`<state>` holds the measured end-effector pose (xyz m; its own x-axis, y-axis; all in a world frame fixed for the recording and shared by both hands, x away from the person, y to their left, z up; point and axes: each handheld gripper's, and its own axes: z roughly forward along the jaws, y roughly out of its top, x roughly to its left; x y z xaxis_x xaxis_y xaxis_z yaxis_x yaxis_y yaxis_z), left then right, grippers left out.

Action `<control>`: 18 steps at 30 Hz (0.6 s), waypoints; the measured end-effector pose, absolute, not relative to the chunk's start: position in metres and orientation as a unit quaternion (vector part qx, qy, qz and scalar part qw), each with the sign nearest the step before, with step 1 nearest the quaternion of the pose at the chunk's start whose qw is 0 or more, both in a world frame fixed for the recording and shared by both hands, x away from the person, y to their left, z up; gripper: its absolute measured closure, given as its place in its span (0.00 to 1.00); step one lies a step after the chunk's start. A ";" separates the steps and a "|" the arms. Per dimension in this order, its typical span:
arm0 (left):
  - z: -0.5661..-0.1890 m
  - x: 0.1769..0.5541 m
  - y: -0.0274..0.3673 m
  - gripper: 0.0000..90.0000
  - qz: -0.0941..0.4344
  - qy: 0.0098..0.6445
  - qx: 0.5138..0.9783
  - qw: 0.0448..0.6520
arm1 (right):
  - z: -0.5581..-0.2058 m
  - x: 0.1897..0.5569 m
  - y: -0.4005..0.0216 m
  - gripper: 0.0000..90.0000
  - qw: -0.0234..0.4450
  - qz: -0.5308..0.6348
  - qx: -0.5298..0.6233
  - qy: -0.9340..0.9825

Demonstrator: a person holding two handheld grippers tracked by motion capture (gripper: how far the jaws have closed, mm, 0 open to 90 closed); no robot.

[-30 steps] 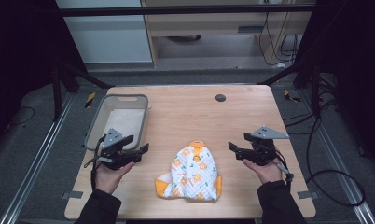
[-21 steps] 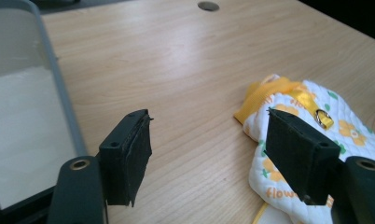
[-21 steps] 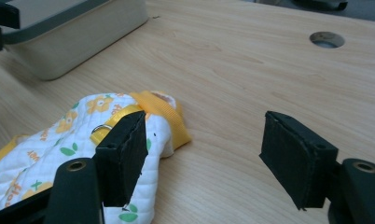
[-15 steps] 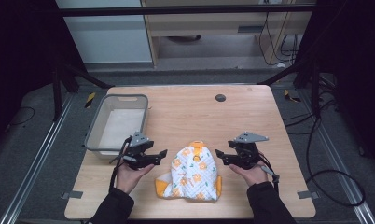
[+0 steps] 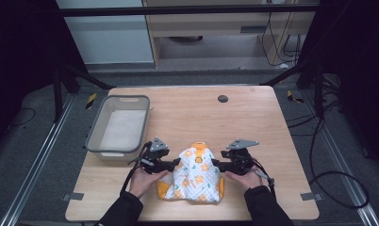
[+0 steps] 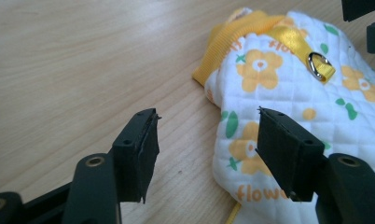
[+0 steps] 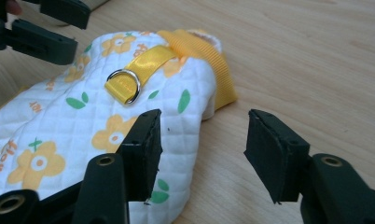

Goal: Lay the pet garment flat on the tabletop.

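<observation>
A grey bin sits at the left of the wooden tabletop. Next come the left tongs, then the little flowery vest, then the right tongs. The 2 tongs have just been closing, but their jaws are still apart around the vest's edges, probably to pinch both sides. The room behind is dark.

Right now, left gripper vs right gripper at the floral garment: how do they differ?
The left gripper sits at the quilted floral garment's left edge, the right gripper at its right edge. In the left gripper view the cloth edge lies by the right-hand jaw; in the right gripper view it lies by the left-hand jaw. Shared: both have just been closing, both straddle a garment edge, pads not yet pressing it, both low over the wooden table.
</observation>
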<state>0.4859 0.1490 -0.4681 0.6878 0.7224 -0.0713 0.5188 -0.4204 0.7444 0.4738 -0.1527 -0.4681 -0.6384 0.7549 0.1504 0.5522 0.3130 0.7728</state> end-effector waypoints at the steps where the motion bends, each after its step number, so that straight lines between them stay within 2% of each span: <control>1: -0.470 0.487 0.148 0.43 0.125 0.372 0.835 0.385 | -0.470 0.474 -0.152 0.51 0.116 0.420 0.407 0.803; 4: -0.475 0.488 0.145 0.47 0.116 0.367 0.842 0.377 | -0.473 0.475 -0.149 0.55 0.109 0.417 0.401 0.808; 7: -0.477 0.488 0.144 0.56 0.110 0.364 0.845 0.377 | -0.476 0.475 -0.147 0.58 0.108 0.412 0.397 0.813; 16: -0.487 0.486 0.138 0.80 0.053 0.360 0.853 0.375 | -0.480 0.477 -0.140 0.79 0.075 0.413 0.386 0.822; 17: -0.487 0.486 0.138 0.84 0.053 0.360 0.853 0.375 | -0.480 0.477 -0.140 0.79 0.075 0.413 0.386 0.822; 18: -0.488 0.486 0.138 0.89 0.047 0.359 0.855 0.372 | -0.480 0.477 -0.140 0.86 0.070 0.412 0.385 0.823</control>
<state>0.4859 0.1376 -0.4876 0.7377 0.6488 -0.1869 0.5789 -0.4654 0.6696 0.4770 -0.1401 -0.4800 -0.6938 0.6913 0.2019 0.5757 0.3639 0.7323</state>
